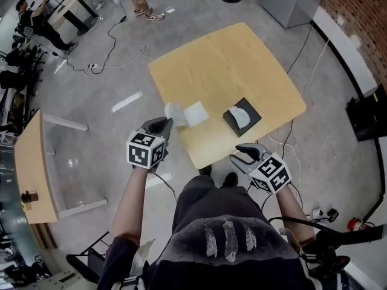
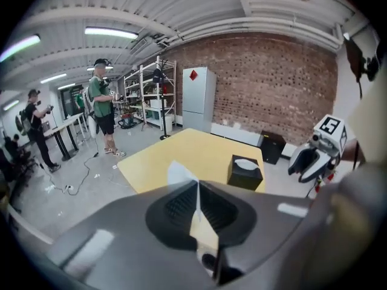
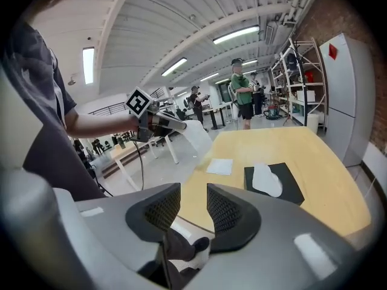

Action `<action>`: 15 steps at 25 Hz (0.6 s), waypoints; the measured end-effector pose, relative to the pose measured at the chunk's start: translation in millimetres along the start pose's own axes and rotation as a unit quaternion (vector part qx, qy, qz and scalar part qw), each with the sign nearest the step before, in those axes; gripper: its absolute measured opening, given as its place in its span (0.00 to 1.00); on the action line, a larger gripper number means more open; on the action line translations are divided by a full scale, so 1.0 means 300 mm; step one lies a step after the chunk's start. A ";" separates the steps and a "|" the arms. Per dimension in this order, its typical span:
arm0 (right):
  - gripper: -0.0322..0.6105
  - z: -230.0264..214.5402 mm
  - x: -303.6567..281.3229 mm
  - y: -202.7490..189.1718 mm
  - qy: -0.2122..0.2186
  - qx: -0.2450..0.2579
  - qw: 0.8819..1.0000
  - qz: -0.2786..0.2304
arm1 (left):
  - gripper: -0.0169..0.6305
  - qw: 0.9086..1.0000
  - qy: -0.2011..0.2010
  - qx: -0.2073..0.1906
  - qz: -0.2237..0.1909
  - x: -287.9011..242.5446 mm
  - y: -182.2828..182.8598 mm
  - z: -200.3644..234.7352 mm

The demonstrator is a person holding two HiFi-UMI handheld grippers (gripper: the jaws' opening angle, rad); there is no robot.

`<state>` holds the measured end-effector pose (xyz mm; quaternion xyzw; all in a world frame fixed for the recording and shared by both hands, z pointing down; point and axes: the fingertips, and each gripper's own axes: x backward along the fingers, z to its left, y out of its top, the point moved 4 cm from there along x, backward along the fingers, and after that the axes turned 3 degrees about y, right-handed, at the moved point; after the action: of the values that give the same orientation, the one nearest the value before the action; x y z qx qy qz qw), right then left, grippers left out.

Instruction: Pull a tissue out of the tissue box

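**Holding one tissue at the table's near edge**

Lowest in the head view, the person's two forearms reach up from the bottom of the frame. The left gripper (image 1: 163, 124) sits left of centre with its jaws pressed together on a white tissue (image 1: 175, 113). In the left gripper view the sheet shows as a thin edge pinched between the pads. It stands up past the tips, over the near left edge of the table (image 1: 230, 59).

The right gripper (image 1: 242, 152) is lower right of centre, just off the table's near edge. Its jaws stand apart with nothing between them; only the floor and the person's shoes show through the gap.

On the pale wooden top, a second tissue (image 1: 196, 113) lies flat, just right of the held one. Further right, near the same edge, stands the black tissue box (image 1: 231, 121), apart from both grippers. A white sheet pokes out of its top slot.

Beyond the table, other people stand on the grey floor at the upper left. A brick wall (image 1: 363, 11) fills the upper right corner.
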<state>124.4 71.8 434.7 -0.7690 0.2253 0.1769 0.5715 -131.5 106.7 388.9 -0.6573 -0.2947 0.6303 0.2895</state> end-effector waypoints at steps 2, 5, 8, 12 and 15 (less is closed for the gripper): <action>0.26 -0.005 0.005 0.008 -0.006 -0.006 1.000 -0.004 | 0.03 0.999 0.012 -0.038 0.006 -0.017 0.012 0.014; 0.25 -0.025 -0.005 0.024 -0.017 -0.022 1.000 -0.012 | 0.03 0.996 0.020 -0.086 0.008 -0.055 0.038 0.039; 0.24 -0.039 -0.032 0.041 -0.035 -0.042 0.998 -0.014 | 0.03 0.992 0.016 -0.126 0.006 -0.100 0.059 0.067; 0.23 -0.045 -0.073 0.071 -0.055 -0.073 0.996 -0.023 | 0.03 0.985 -0.003 -0.174 0.004 -0.170 0.086 0.100; 0.23 -0.071 -0.101 0.085 -0.067 -0.092 0.993 -0.023 | 0.03 0.979 -0.022 -0.202 0.014 -0.233 0.091 0.106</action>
<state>85.3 49.4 436.5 -0.8096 0.1513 0.2350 0.5162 -164.9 36.4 413.1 -0.6919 -0.4131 0.5764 0.1355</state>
